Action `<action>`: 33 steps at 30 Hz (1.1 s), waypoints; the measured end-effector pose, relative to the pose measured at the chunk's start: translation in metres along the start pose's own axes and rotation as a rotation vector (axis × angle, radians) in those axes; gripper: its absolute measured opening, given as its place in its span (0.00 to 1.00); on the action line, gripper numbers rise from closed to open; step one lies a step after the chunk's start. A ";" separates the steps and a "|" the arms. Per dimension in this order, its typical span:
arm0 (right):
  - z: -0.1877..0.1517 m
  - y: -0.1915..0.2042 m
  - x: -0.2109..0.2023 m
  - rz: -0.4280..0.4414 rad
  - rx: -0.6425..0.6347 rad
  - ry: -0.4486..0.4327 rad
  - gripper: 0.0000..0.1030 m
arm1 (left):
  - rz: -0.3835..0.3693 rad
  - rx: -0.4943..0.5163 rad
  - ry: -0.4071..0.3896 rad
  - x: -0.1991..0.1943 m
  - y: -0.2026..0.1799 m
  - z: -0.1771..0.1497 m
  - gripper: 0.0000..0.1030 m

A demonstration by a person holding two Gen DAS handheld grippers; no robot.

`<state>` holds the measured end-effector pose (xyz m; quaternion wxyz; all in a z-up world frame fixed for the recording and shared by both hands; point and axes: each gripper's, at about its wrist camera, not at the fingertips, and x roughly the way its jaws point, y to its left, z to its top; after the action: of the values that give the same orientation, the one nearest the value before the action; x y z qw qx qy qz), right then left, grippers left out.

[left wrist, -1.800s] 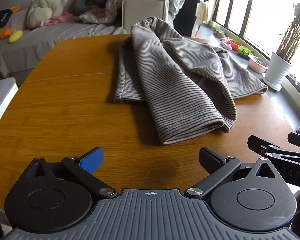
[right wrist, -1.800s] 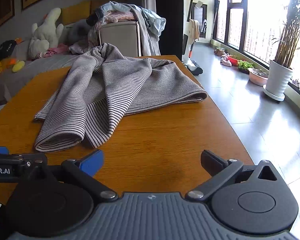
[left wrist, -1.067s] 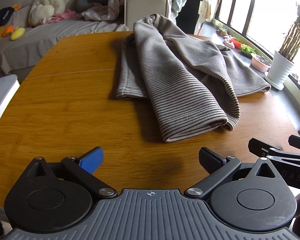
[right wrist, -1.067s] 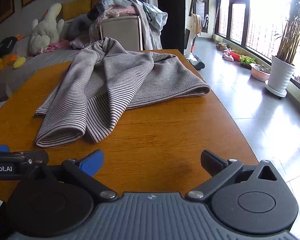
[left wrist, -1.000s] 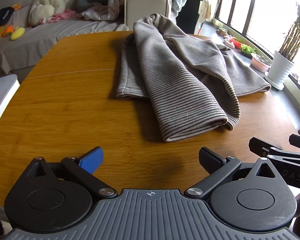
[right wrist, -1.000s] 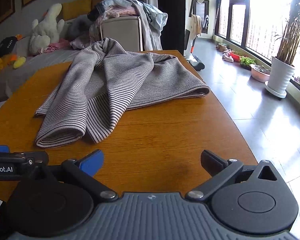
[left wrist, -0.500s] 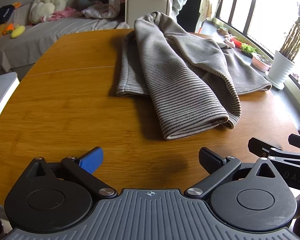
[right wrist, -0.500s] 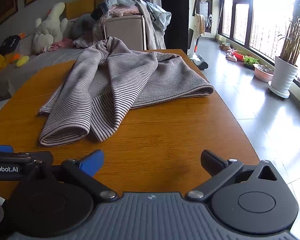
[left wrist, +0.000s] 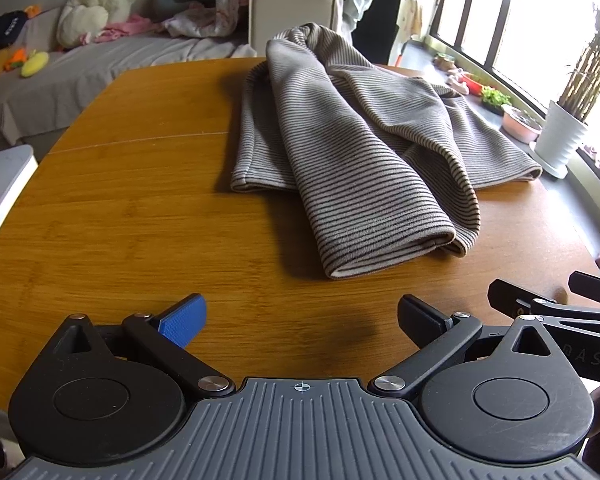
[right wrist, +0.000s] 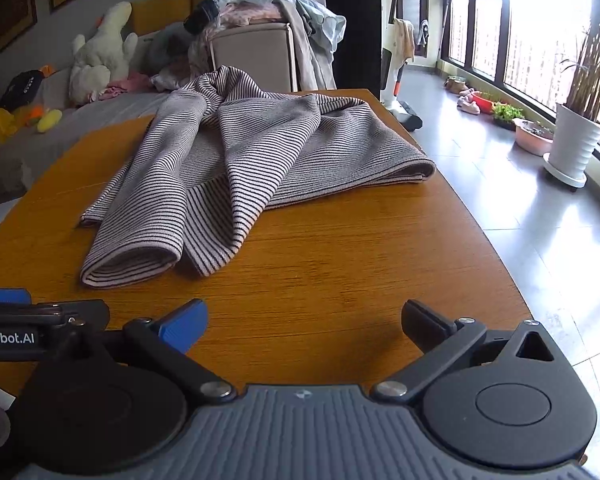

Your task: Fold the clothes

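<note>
So there's a striped grey garment (left wrist: 364, 160) lying loosely bunched on the wooden desk (left wrist: 120, 216), not folded flat at all. From the left wrist view it sits at about 1 o'clock, running from the far edge of the desk toward the camera, with a rolled, doubled-over end closest to the tongs and a flatter flap spreading off toward 2 o'clock. From the right wrist view the same garment (right wrist: 252, 160) is at about 11 o'clock, its rolled end nearest at lower left and the flat part reaching the desk's (right wrist: 340, 280) right edge.

Left tongs (left wrist: 300, 316) are spread wide apart, holding nothing, hovering over bare wood just short of the garment's near end. Right tongs (right wrist: 304, 318) are the same deal: wide apart, empty, over bare desk with the cloth well ahead. The two tools sit side by side, each poking into the other's view at the edge.

Background: a sofa (left wrist: 60, 76) with a white plush toy (left wrist: 96, 4) at 10 o'clock, a potted plant (right wrist: 580, 128) by the windows at 3 o'clock.
</note>
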<state>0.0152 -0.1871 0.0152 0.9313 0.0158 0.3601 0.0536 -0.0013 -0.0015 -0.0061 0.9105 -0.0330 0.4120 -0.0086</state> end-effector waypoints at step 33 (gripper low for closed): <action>0.000 0.001 0.000 0.011 0.002 0.018 1.00 | -0.004 -0.005 0.004 0.000 0.001 0.001 1.00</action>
<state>0.0155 -0.1861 0.0155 0.9277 0.0184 0.3684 0.0583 -0.0004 -0.0007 -0.0057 0.9095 -0.0362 0.4140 -0.0096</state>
